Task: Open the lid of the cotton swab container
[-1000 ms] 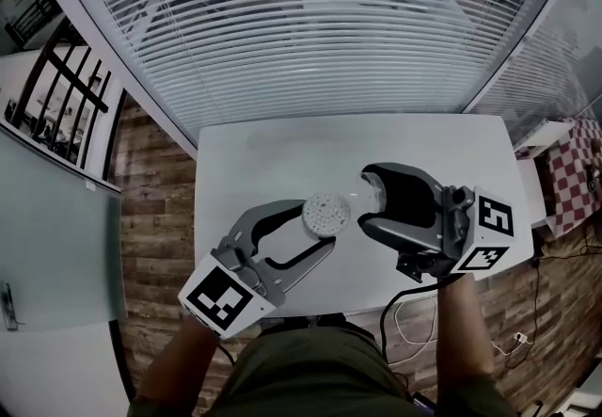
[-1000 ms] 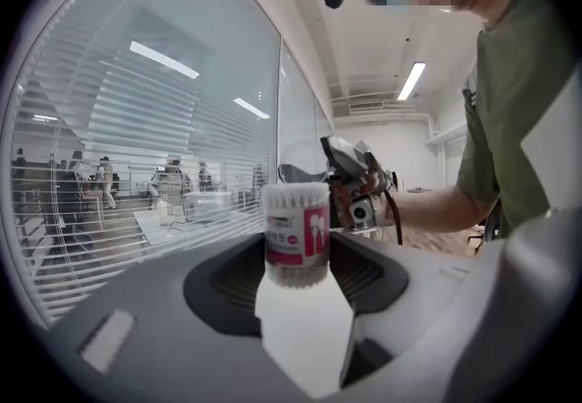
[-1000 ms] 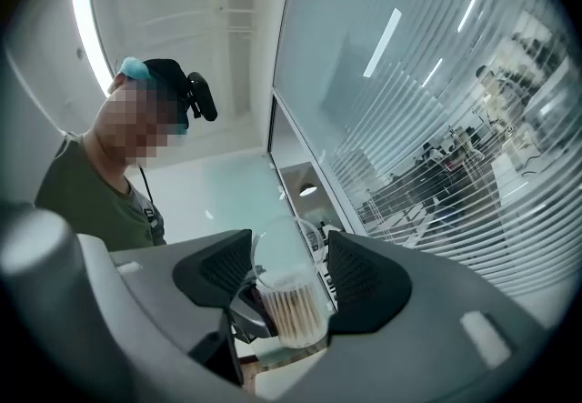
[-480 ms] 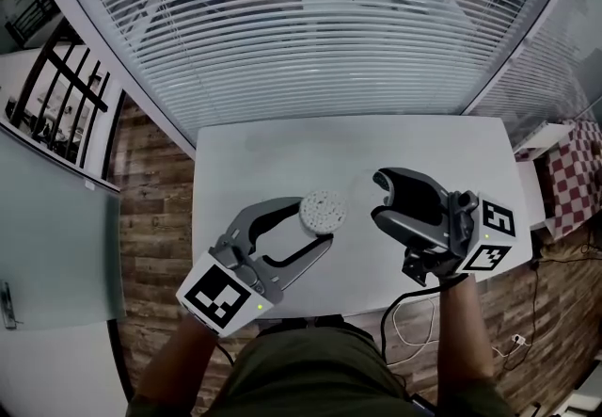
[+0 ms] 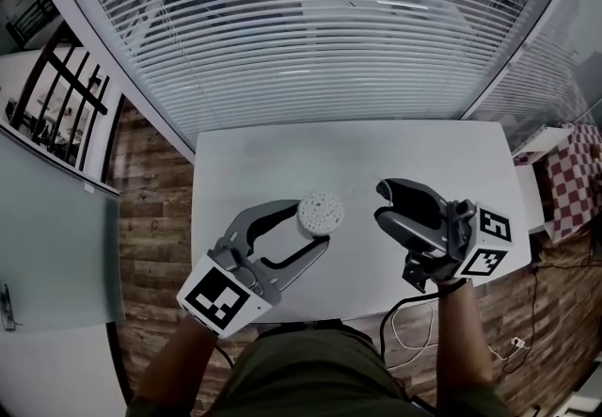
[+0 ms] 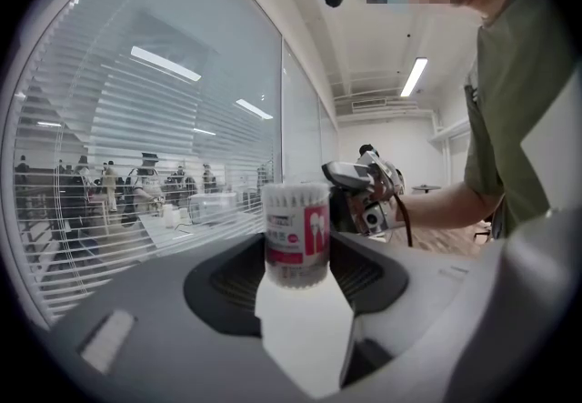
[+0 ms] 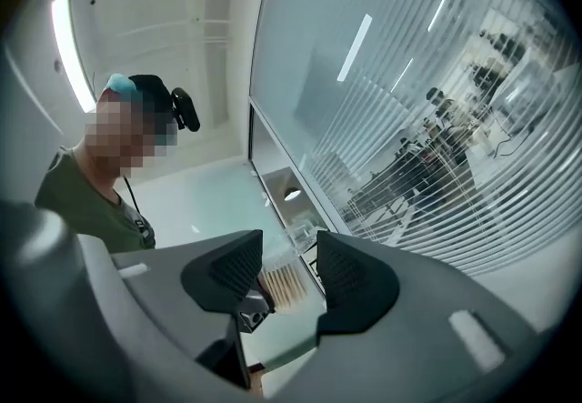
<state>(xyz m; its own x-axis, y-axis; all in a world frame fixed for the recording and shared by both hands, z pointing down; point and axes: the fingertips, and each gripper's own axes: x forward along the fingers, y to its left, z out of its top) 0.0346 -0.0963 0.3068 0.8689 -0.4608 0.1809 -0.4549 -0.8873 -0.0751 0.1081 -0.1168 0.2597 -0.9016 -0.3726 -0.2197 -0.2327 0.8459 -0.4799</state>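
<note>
The cotton swab container (image 5: pixel 321 213) is a small clear tub with a red-and-white label (image 6: pixel 296 233); its top shows the white swab tips. My left gripper (image 5: pixel 318 226) is shut on it and holds it upright over the white table (image 5: pixel 282 161). In the left gripper view it stands between the two dark pads (image 6: pixel 238 278). My right gripper (image 5: pixel 379 201) is a short way to the right of the tub, apart from it. Its jaws have just been closing, with nothing between them. A faint clear round shape (image 5: pixel 350 189) on the table between the grippers may be the lid.
Slatted blinds behind glass (image 5: pixel 310 29) rise just past the table's far edge. Wooden floor shows to the left, and a white cable (image 5: pixel 406 323) lies below the near edge. A checked cloth (image 5: pixel 569 180) is at the far right.
The right gripper has drawn away to the right from the container and its jaws have narrowed. The left gripper and the container have stayed in place.
</note>
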